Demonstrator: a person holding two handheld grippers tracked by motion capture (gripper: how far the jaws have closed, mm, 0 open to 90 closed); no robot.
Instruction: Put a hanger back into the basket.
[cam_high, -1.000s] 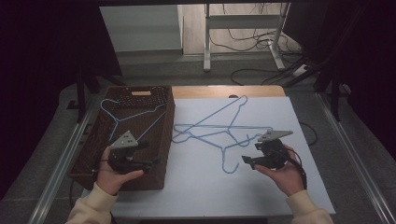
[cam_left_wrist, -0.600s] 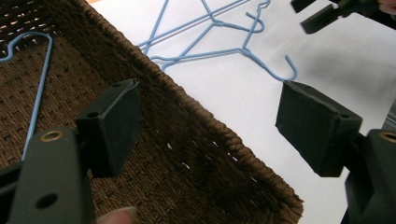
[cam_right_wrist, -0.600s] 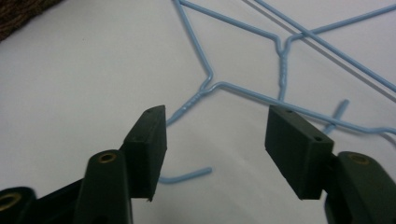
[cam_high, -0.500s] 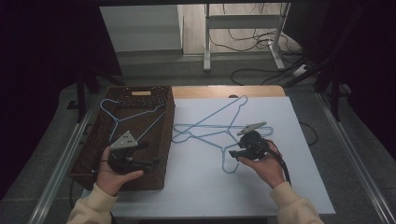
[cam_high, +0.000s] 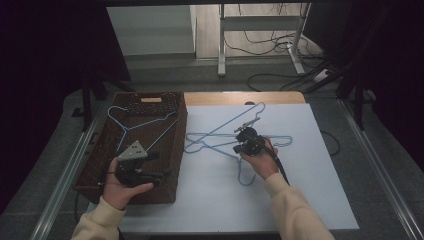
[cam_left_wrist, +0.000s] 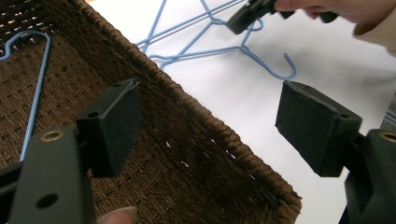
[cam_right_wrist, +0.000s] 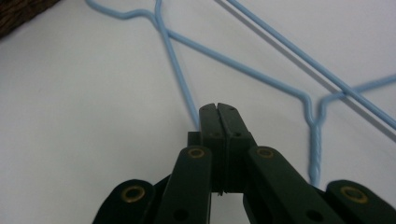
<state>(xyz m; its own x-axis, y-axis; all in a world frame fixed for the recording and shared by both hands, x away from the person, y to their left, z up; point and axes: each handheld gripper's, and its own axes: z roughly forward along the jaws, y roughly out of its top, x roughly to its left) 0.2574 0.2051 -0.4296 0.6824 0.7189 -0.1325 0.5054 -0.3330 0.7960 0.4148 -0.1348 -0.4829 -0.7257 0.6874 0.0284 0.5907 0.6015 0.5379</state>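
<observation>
Several light-blue wire hangers (cam_high: 220, 137) lie tangled on the white table top (cam_high: 280, 200); one more hanger (cam_high: 131, 127) lies in the brown wicker basket (cam_high: 100, 165). My right gripper (cam_high: 239, 147) sits low over the tangle, and its jaws have just been closing. In the right gripper view the right gripper (cam_right_wrist: 218, 108) has its pads pressed together; a hanger wire (cam_right_wrist: 180, 79) runs under the left jaw, with nothing visible between the pads. My left gripper (cam_left_wrist: 210, 121) hangs open over the basket's near right rim (cam_left_wrist: 224, 135), holding nothing.
The basket stands along the table's left side. Cables (cam_high: 280, 60) and a metal stand (cam_high: 222, 45) lie on the floor beyond the far edge. Bare white surface stretches right of and in front of the hangers.
The right hand has moved left and slightly down from the table's right part onto the hangers, and its jaws have gone from wide apart to closed. The left hand has stayed put.
</observation>
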